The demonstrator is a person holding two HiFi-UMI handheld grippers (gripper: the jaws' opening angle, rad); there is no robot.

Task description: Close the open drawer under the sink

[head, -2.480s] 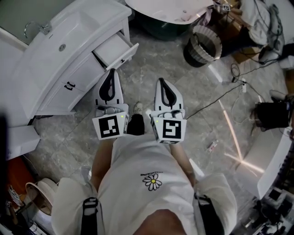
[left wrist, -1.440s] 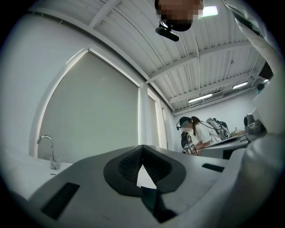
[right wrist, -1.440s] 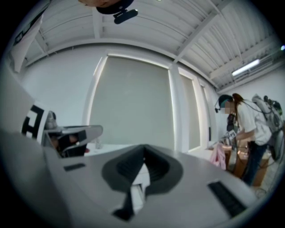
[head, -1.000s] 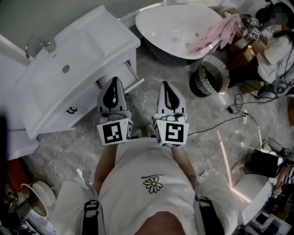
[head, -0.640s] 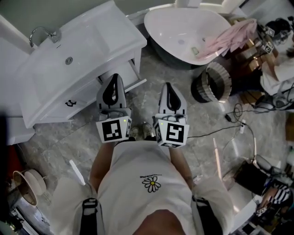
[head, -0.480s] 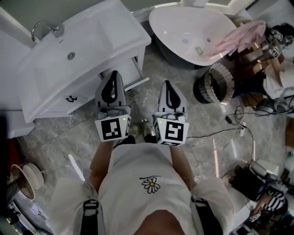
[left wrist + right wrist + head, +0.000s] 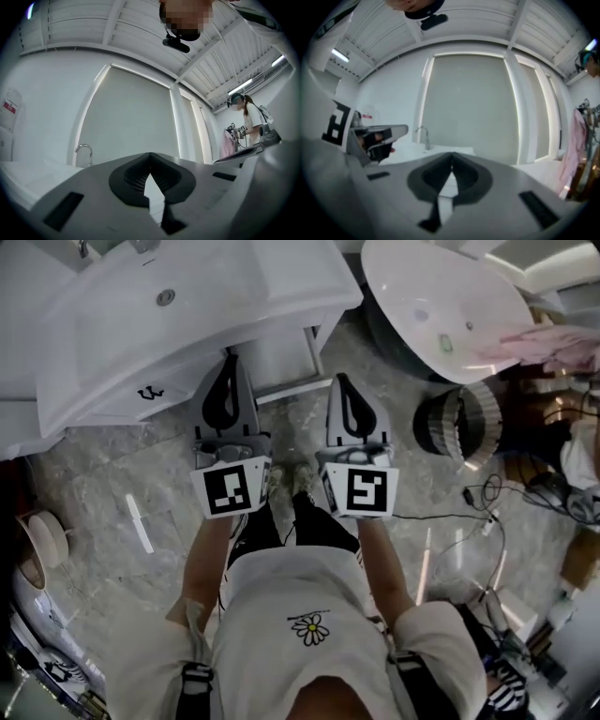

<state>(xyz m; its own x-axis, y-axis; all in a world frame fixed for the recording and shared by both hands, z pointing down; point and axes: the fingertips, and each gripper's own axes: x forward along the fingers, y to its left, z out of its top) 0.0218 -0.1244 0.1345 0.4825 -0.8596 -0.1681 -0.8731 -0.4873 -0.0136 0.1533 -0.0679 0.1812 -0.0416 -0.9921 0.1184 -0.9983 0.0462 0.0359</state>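
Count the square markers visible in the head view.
2. One marker faces up on the left gripper; the other on the right gripper. Other cube faces may hide more.

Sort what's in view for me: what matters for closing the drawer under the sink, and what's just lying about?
For the job: sink cabinet; open drawer; left gripper and right gripper, both shut and empty.

Lying about: bathtub; pink cloth; round bin; floor cables.

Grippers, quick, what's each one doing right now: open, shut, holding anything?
Left gripper: closed, jaws tip to tip, nothing held.
Right gripper: closed, jaws tip to tip, nothing held.
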